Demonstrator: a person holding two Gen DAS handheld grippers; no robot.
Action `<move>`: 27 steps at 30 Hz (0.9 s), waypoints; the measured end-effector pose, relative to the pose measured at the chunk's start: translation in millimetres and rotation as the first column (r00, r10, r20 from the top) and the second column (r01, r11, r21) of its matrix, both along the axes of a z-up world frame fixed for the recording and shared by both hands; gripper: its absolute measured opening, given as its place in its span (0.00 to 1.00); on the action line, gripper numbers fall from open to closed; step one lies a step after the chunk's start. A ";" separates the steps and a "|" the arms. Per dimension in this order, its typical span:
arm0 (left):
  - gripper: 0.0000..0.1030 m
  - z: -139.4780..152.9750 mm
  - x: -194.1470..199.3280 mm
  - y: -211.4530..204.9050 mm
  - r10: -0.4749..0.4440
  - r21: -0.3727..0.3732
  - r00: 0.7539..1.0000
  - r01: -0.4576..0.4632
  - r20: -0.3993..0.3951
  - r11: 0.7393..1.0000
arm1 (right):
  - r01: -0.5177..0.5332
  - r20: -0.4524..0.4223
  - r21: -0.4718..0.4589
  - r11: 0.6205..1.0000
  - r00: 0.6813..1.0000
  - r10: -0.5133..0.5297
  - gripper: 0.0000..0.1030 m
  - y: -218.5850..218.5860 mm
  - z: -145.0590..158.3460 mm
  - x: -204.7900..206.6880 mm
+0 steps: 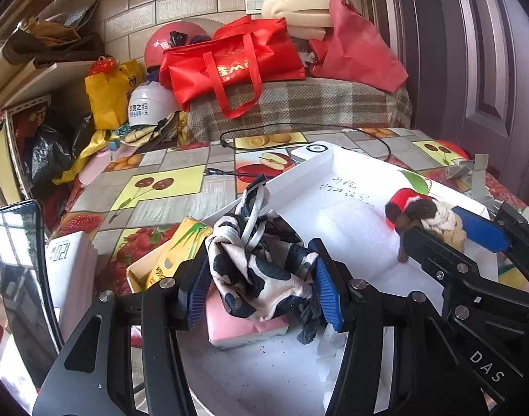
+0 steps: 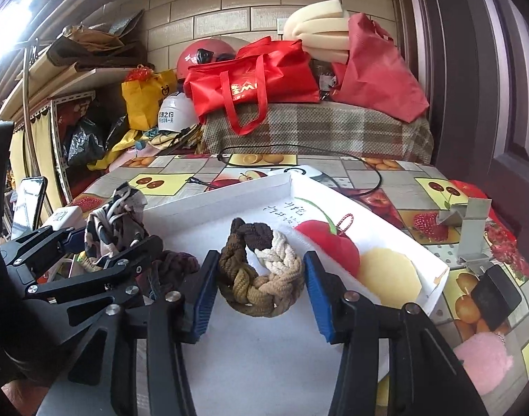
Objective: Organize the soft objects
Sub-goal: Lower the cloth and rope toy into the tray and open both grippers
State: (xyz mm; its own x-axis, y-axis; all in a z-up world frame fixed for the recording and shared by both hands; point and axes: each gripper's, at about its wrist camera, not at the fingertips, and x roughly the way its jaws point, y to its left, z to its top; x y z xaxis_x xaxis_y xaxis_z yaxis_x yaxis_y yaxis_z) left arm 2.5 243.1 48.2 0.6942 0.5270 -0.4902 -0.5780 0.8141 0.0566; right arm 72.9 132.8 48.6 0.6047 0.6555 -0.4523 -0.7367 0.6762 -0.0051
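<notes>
**Two grippers over the white tray, each with a soft piece between its pads**

The left gripper (image 1: pixel 261 287) reaches forward and tilts down over the near left part of the shallow white cardboard tray (image 1: pixel 302 170). Its blue ribbed pads (image 1: pixel 328 293) flank a crumpled black-and-cream patterned fabric scrunchie (image 1: pixel 261 263); the cloth touches both pads, but whether they still press on it cannot be told. The scrunchie is bunched, with a twisted tail rising up and away from the camera, and its lower folds drape onto a pink-and-white flat packet (image 1: pixel 247 329) lying in the tray.

The right gripper (image 2: pixel 261 294) also slants down, to the right of the left one, its black fingers (image 2: pixel 337 308) spread. Between them, with a gap on either side, lies a braided rope ring (image 2: pixel 262 270) flat on the tray floor (image 2: pixel 264 357). The ring is roughly round, so no long axis shows; its braid runs from dark brown at the far side through olive and tan to cream on the right.

Just beyond it in the tray sit a red felt apple shape (image 2: pixel 330 242) and a pale yellow round pad (image 2: pixel 389 277). The tray rests on a fruit-print tablecloth (image 2: pixel 396 173).
</notes>
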 end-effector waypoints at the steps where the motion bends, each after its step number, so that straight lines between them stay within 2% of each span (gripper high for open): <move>1: 0.66 0.3 -2.4 0.9 0.023 0.004 1.000 -0.023 0.008 1.000 | 0.015 0.002 0.004 1.000 1.000 -0.015 0.57 -1.5 0.1 0.4; 2: 0.71 0.5 -5.0 3.3 0.046 0.000 0.999 -0.046 0.019 0.999 | 0.032 0.000 0.010 0.999 0.999 -0.032 0.65 -3.5 0.2 1.7; 3: 0.81 0.6 -8.2 6.9 0.066 -0.014 0.997 -0.065 0.032 0.998 | 0.047 -0.006 0.019 0.999 0.999 -0.047 0.69 -5.7 0.5 3.7; 4: 0.90 0.0 -10.8 10.8 0.079 -0.031 0.996 -0.077 0.042 0.997 | 0.059 -0.016 0.028 0.998 0.998 -0.059 0.79 -8.0 0.4 6.2; 6: 1.00 -0.8 -13.6 16.9 0.106 -0.056 0.993 -0.103 0.047 0.993 | 0.066 -0.031 0.041 0.997 0.997 -0.065 0.90 -10.8 0.6 9.0; 7: 1.00 -1.1 -14.3 18.2 0.112 -0.062 0.993 -0.109 0.046 0.992 | 0.069 -0.030 0.044 0.997 0.997 -0.068 0.92 -11.4 0.8 8.8; 8: 1.00 -0.8 -14.4 18.4 0.114 -0.064 0.992 -0.111 0.047 0.992 | 0.069 -0.025 0.046 0.997 0.997 -0.068 1.00 -11.9 1.2 7.8; 17: 1.00 3.3 -28.8 14.3 0.130 -0.033 0.985 -0.127 0.115 0.991 | 0.063 0.024 0.076 0.995 0.998 -0.065 1.00 -16.6 4.1 -0.7; 23: 1.00 7.3 -39.1 13.4 0.116 -0.031 0.978 -0.112 0.175 0.993 | 0.048 0.135 0.079 0.996 0.989 -0.059 1.00 -18.7 8.5 -22.8; 27: 1.00 11.1 -45.7 2.9 0.093 0.016 0.971 -0.098 0.219 0.995 | 0.088 0.174 0.048 0.995 0.980 -0.095 1.00 -23.7 9.5 -35.1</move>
State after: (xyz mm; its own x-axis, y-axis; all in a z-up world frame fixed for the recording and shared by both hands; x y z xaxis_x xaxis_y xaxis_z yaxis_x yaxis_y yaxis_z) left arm -43.2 246.0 59.3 0.7286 0.6070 -0.3174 -0.6538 0.7544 -0.0581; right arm 37.8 109.1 58.2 0.7304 0.6093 -0.3085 -0.6620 0.7427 -0.1004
